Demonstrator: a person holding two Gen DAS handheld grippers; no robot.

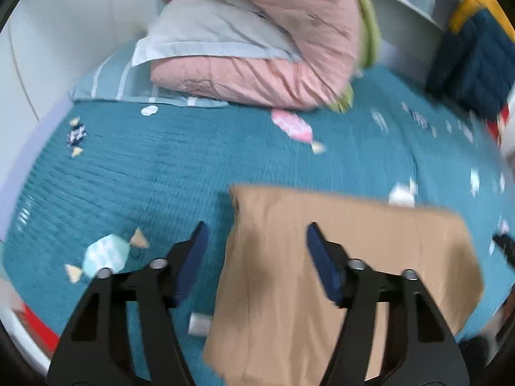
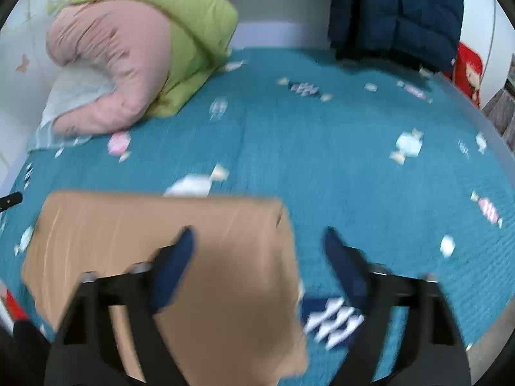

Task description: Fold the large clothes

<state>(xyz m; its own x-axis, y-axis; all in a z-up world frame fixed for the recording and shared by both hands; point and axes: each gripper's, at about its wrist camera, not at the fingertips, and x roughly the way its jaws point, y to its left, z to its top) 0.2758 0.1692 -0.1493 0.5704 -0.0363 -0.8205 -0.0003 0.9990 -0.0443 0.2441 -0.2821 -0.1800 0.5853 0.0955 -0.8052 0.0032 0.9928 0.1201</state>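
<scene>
teal bedspread across the bed; pink-and-green quilt at 11 o'clock, navy jacket at 1. folded tan garment flat at 6. left tongs, right tongs half open, holding nothing.

Bedroom, teal bedspread (candy print), pillow

Smooth tan cloth garment lies on a ribbed, matt teal bedspread.
</scene>
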